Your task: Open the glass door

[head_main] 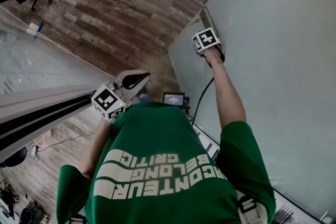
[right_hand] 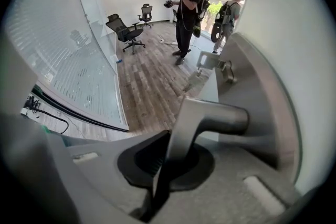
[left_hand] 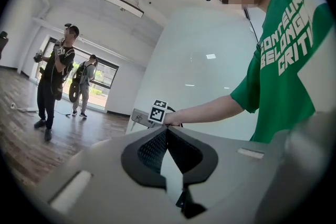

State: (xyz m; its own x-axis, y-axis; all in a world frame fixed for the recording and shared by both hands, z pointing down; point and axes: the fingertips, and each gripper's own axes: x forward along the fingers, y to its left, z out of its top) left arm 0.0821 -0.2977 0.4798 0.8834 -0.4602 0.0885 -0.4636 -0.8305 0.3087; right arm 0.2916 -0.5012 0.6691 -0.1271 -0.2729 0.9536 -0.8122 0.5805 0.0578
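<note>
The frosted glass door [head_main: 273, 60] fills the right of the head view, its free edge [head_main: 176, 57] standing out over the wood floor. My right gripper [head_main: 208, 45] points steeply down at the door. In the right gripper view the right gripper [right_hand: 170, 141] is shut on the metal lever handle [right_hand: 210, 119]. A lock plate [right_hand: 208, 60] sits further along the door edge. My left gripper [left_hand: 167, 131] is held level in front of my chest, shut with nothing in it, away from the door. It shows in the head view as the left gripper [head_main: 132, 81].
A frosted glass wall [right_hand: 79, 55] and a dark-striped frame [head_main: 42, 110] run along the left. Two people [right_hand: 186, 8] stand further down the wooden floor, by office chairs [right_hand: 126, 33]. A cable [head_main: 58, 141] lies on the floor near my feet.
</note>
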